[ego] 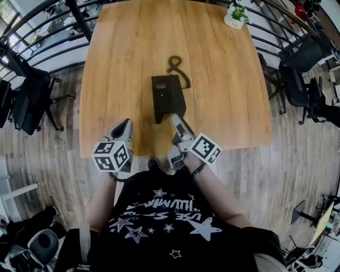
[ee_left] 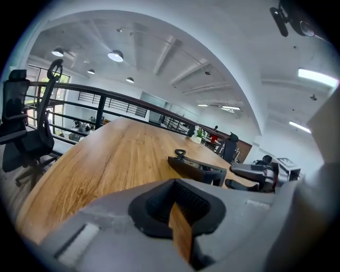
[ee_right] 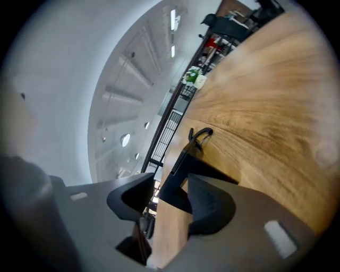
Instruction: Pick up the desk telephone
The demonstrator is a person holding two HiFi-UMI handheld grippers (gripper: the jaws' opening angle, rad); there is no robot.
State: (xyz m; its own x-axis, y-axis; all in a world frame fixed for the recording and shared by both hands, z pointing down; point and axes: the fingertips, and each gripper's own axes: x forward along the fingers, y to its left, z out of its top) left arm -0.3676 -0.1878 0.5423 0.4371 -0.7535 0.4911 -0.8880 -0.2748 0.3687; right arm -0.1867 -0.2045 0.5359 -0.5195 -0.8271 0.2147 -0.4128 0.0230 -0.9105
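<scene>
Black desk telephone (ego: 168, 96): sat mid-table (ego: 228, 95), 12 o'clock ahead.
Left gripper (ego: 126, 126): clenched, empty.
Right gripper (ego: 177, 122): jaws stood apart (nothing pinched yet).
Risk: edge grip could tip it; cord (ego: 175, 65) might snag.

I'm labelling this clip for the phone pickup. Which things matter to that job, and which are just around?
Job: desk telephone, coiled cord, left gripper, right gripper.
Just around: potted plant, office chairs.

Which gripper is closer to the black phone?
Right. The right gripper, fingers open, is at the near edge of the desk telephone; the left gripper sits off to its left, apart from it.
</scene>
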